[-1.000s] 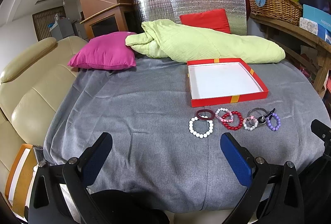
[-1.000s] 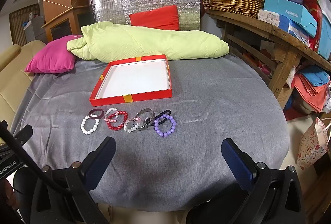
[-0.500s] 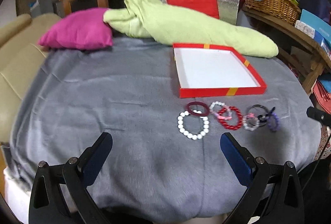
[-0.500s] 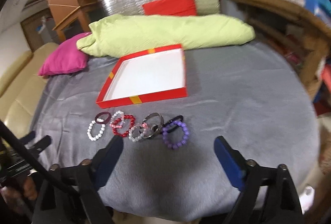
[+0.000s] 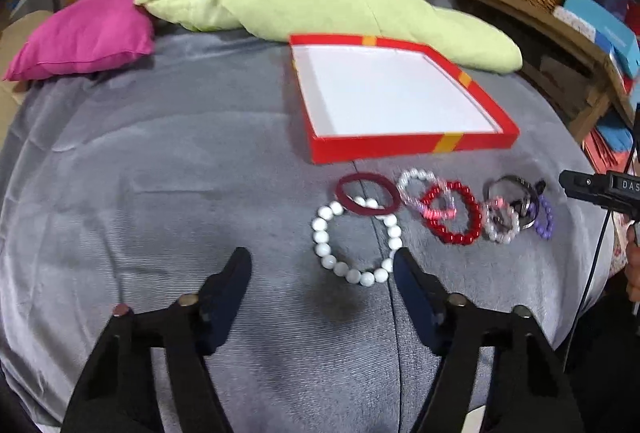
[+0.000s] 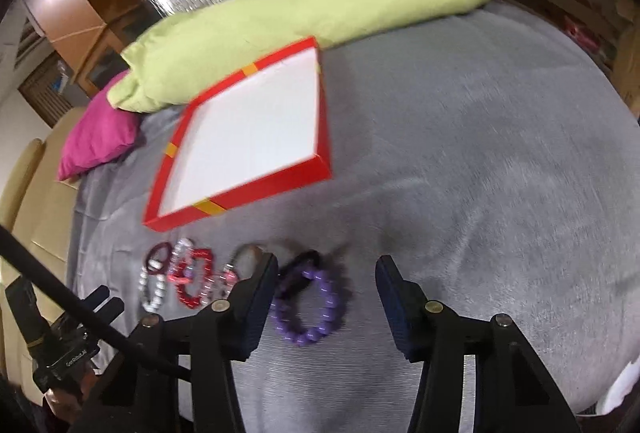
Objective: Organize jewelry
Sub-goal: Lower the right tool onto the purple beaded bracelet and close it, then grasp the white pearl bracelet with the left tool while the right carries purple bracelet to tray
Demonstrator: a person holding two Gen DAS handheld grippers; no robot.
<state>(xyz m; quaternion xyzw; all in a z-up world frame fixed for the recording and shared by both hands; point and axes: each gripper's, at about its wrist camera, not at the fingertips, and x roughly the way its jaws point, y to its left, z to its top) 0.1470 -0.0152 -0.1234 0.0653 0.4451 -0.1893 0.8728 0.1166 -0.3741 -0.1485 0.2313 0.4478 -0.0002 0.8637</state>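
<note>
A row of bracelets runs left to right on the grey cloth-covered counter [image 5: 160,173], just before a red tray [image 5: 412,147]. Left claw [image 5: 322,271] spread beside the white bead bracelet [image 5: 356,239]; right claw [image 6: 326,279] spread over the purple bead bracelet [image 6: 308,307].

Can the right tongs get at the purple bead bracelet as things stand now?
Probably yes. The right tongs stand open just over the purple bead bracelet, which lies at the end of the row, but a black band overlaps its far edge.
</note>
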